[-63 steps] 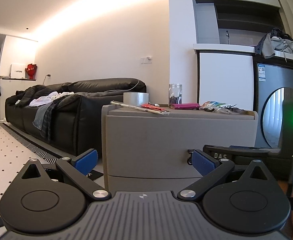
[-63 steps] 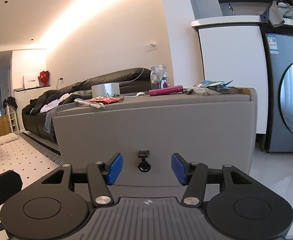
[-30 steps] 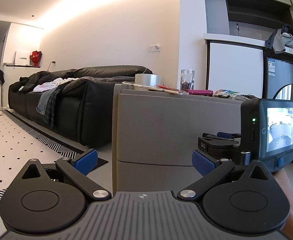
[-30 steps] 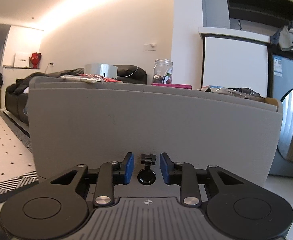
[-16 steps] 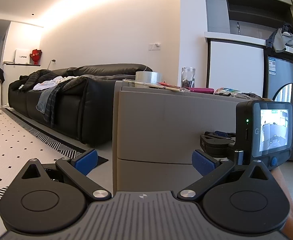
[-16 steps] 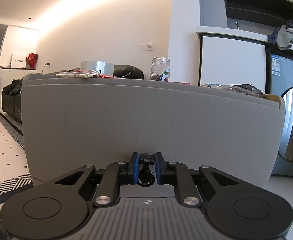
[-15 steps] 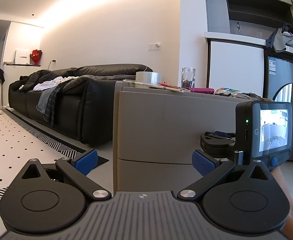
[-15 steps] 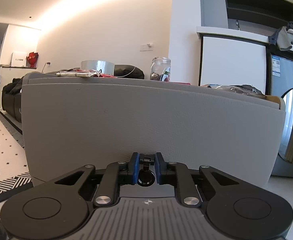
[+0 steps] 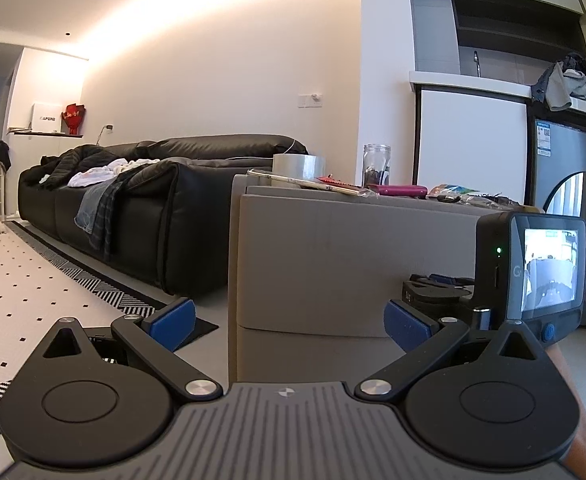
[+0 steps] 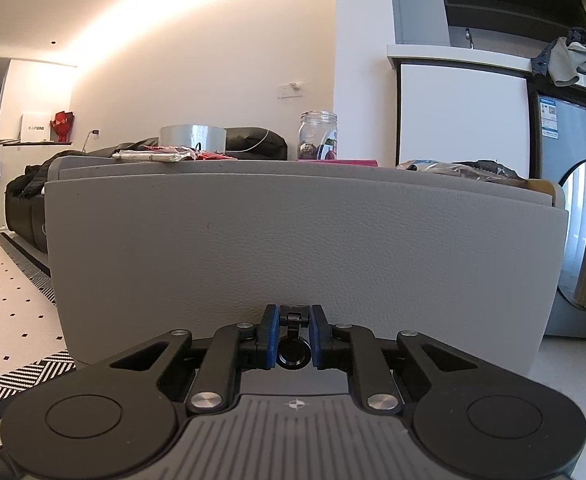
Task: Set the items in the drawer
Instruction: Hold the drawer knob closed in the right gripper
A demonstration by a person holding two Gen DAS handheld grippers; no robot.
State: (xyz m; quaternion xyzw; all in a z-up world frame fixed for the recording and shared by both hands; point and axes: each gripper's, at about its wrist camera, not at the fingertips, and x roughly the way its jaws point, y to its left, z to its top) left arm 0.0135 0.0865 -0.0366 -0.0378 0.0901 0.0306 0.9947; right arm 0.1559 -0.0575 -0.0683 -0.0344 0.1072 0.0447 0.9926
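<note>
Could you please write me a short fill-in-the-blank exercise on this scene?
1. The right gripper has its jaws shut on the drawer's black ____.
2. The left gripper hangs with its jaws ____ and holds nothing.
3. On top of the cabinet, between the tape roll and the snack bags, stands a glass ____.
4. Left of the cabinet stands a black ____.

Missing words: knob; open; jar; sofa

black leather sofa [image 9: 165, 184] against cream wall, dotted white rug [image 9: 21, 280] on floor
</note>
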